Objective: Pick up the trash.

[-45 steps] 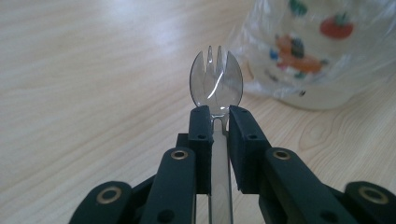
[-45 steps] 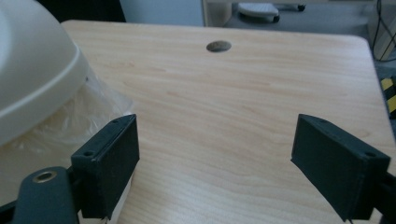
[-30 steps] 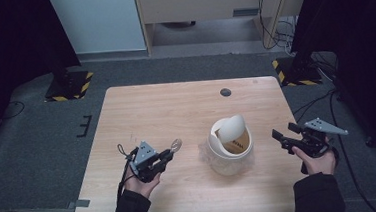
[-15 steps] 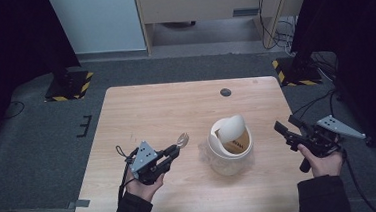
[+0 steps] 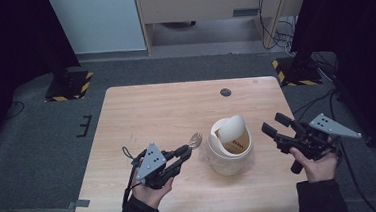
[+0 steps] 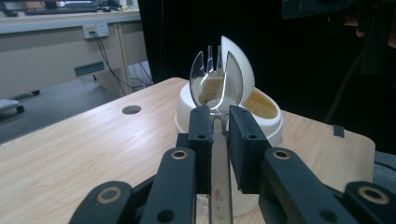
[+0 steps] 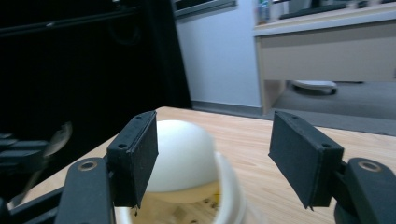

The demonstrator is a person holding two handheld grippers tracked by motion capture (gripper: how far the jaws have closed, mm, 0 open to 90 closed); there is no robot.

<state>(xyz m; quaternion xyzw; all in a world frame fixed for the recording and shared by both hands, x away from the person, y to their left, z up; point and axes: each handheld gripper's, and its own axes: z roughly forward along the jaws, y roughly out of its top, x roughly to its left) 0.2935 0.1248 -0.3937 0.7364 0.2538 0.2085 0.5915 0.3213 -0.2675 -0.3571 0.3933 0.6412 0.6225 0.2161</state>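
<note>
A clear plastic spork [image 5: 195, 140] is clamped by its handle in my left gripper [image 5: 182, 154], head pointing at the white bin [image 5: 230, 150]. The bin stands on the wooden table [image 5: 151, 113] with its swing lid [image 5: 232, 127] tipped up, showing a brown inside. In the left gripper view the spork [image 6: 216, 84] rises from between the shut jaws of the left gripper [image 6: 218, 126], right in front of the bin [image 6: 261, 112]. My right gripper [image 5: 272, 125] hovers open to the right of the bin. In the right gripper view the right gripper [image 7: 217, 149] has its jaws spread wide, framing the lid [image 7: 184, 158].
A small dark round hole [image 5: 225, 92] lies in the tabletop behind the bin. Beyond the table's far edge are grey floor, a white panel [image 5: 97, 17] and a wooden desk [image 5: 209, 2] with cables. The left gripper [image 7: 28, 156] shows dimly in the right gripper view.
My left gripper has carried the spork to the right, closer to the bin. The right gripper has stayed open and shifted only slightly.
</note>
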